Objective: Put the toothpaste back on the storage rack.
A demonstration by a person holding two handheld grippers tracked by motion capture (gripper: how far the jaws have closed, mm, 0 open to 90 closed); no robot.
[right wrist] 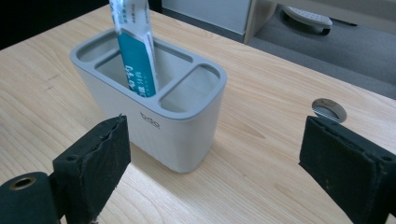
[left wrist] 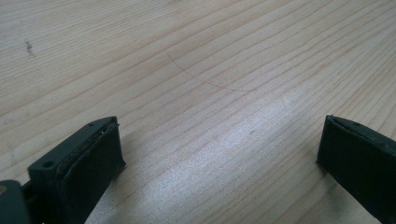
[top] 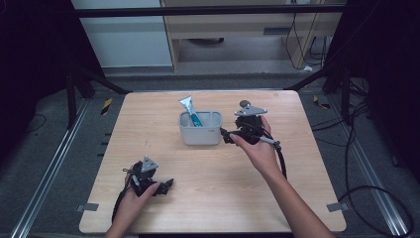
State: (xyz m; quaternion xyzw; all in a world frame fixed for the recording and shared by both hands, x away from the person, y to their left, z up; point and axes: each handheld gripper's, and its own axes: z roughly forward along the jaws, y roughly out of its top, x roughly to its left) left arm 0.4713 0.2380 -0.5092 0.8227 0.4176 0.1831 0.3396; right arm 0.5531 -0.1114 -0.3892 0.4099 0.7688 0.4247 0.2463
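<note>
- Right tongs (top: 227,137) hovering just beside the holder (top: 200,128), on its right, jaws spread wide and gripping nothing.
- Holder (right wrist: 154,116) sitting upright near the middle of the bench (top: 213,198), a bit toward the far edge; tube (top: 190,110) standing tilted in the big middle slot, crimped end sticking out the top.
- From the right gripper view, tube (right wrist: 135,51) leaning against the divider next to the empty side slot.
- Left tongs (top: 165,186) resting low on the near-left of the bench, well apart from the holder, also wide open with nothing between the pads (left wrist: 93,163), just bare wood (left wrist: 210,93).
- Small round disc (right wrist: 329,109) lying flat on the bench behind and right of the holder, near the right tongs.
- Probably lining up on the holder or the tube, can't say which.
- Possible trouble:
  - coming in low and sideways could shove the light holder across the smooth wood instead of gripping it, since nothing is bracing it.
  - clamping the holder wall high up could tip it, tube and all.
  - going for the tube at that lean could mean pinching only a slippery edge, or dragging the holder up with it.
  - swinging wide to the right could knock the disc off toward the edge.
</note>
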